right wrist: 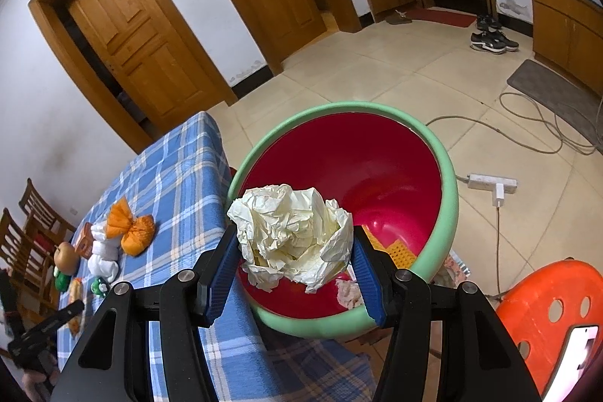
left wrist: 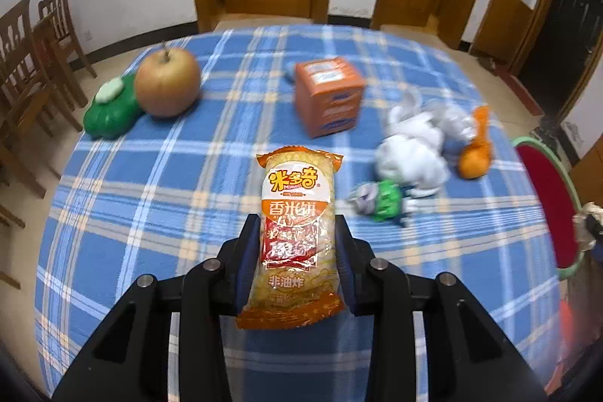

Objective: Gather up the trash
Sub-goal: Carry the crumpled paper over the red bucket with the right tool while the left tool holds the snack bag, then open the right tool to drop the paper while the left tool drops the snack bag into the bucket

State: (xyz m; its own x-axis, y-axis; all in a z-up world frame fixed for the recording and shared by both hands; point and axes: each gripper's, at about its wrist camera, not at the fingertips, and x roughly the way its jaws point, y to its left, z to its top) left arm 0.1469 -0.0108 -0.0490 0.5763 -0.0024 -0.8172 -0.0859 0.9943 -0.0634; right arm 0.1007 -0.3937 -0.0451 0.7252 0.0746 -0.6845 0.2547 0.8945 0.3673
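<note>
We hold crumpled paper (right wrist: 292, 236) in the right hand-held gripper (right wrist: 294, 262) over the bin (right wrist: 448, 183), release next; left hand-held gripper (left wrist: 297, 243) clamps a snack packet (left wrist: 296, 236)

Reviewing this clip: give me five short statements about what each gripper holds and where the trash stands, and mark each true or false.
1. The left gripper is shut on a snack packet. True.
2. The right gripper is empty. False: it grips a crumpled paper ball.
3. The paper ball is held over the red basin with the green rim. True.
4. The basin holds nothing yet. False: some scraps already lie at its bottom, including a pale wad.
5. The apple lies inside the basin. False: it sits on the checked tablecloth, beside a green toy.
</note>
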